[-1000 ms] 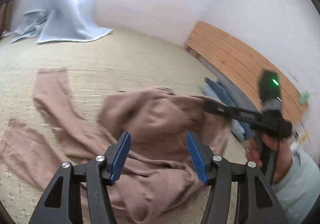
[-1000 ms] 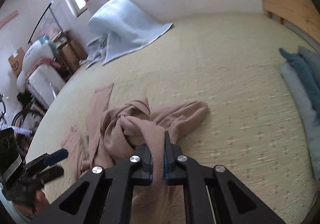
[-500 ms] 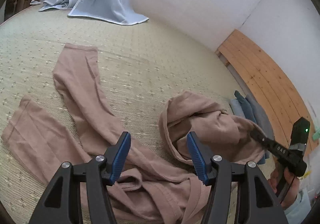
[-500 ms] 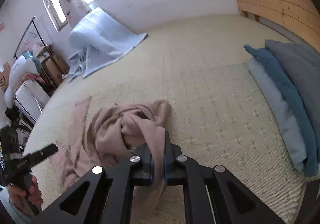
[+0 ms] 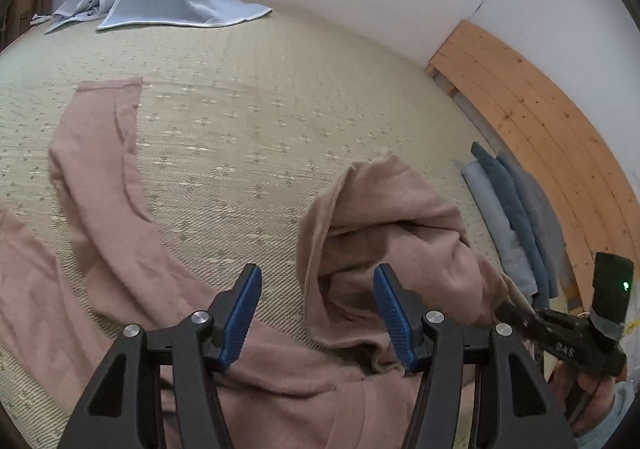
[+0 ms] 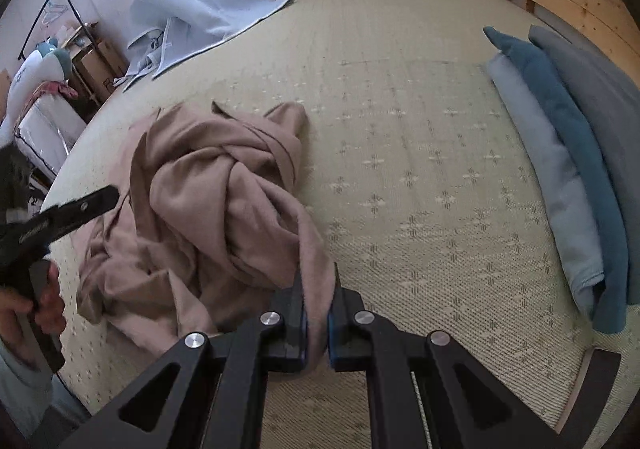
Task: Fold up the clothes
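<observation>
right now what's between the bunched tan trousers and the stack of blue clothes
Only bare patterned mat: nothing lies between the tan trousers and the folded blue clothes, clearest in the right wrist view.

Bare mat (image 6: 420, 153) ahead-right of right gripper (image 6: 318, 313); bunched tan garment (image 6: 208, 201) blocks left, folded stack (image 6: 568, 153) far right.

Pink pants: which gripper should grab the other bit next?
Left, probably. The left gripper is open and empty right above the pink pants, while the right gripper is already pinching them.
</observation>
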{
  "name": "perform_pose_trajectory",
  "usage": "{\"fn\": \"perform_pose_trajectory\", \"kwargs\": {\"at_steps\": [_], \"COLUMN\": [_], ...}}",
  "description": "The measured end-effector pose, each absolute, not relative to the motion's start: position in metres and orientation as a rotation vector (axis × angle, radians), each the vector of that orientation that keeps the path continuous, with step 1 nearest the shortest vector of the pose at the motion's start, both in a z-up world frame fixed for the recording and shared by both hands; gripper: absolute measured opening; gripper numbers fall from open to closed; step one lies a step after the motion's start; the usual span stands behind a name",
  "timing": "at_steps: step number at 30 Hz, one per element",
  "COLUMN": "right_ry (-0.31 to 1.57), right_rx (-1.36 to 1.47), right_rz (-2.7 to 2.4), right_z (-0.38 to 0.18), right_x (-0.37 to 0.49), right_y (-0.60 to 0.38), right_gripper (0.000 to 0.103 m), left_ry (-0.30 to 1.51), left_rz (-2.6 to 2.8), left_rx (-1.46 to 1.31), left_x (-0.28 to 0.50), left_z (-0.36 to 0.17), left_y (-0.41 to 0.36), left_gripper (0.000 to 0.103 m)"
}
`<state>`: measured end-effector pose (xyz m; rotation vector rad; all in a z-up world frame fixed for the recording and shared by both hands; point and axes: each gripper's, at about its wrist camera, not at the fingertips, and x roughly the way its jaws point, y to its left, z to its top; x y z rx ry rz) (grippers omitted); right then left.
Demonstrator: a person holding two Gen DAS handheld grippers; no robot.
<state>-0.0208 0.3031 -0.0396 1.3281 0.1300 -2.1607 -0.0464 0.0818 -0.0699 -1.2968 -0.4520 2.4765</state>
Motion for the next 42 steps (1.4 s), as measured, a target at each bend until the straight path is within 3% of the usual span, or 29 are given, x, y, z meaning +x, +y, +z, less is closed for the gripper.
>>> {"fn": "perform_pose_trajectory", "kwargs": {"at_steps": [15,22,25,30,32,34,42], "right_ry": [0.197,0.211,0.207,0.166,0.122,0.063,-0.193], "right_rx": [1.373,1.364,1.355,1.326,1.304,1.271,1.140], "right_rz": [-2.066,-2.052,-2.062,-2.097,-2.134,-2.184,-2.245], "right_z": [-0.054,-0.052,-0.050,-0.041,-0.034,-0.027,0.001], "right_x": [-0.008,-0.006,-0.006,-0.009,-0.011,-0.014,-0.019], "right_y": [0.312,0.315,0.317,0.323,0.330,0.337,0.356], "right_gripper": [0.007,0.009,0.013,0.018,0.036,0.046,0.052], "left_ry": [-0.425,-0.347,-0.336,-0.306,-0.307,-0.308,-0.266], "left_rz": [2.508,2.517,2.498,2.477,2.465,2.442,2.308], "left_rx": [-1.253,-1.264,-1.231,-1.161,-1.136,-1.098,-0.969], "left_x": [-0.058,-0.057,-0.054,-0.046,-0.043,-0.037,-0.008], "left_z": [-0.077,-0.078,-0.076,-0.066,-0.062,-0.056,-0.032], "left_y": [0.104,0.116,0.119,0.125,0.127,0.130,0.152], "left_gripper": [0.060,0.017,0.007,0.003,0.003,0.002,0.002]}}
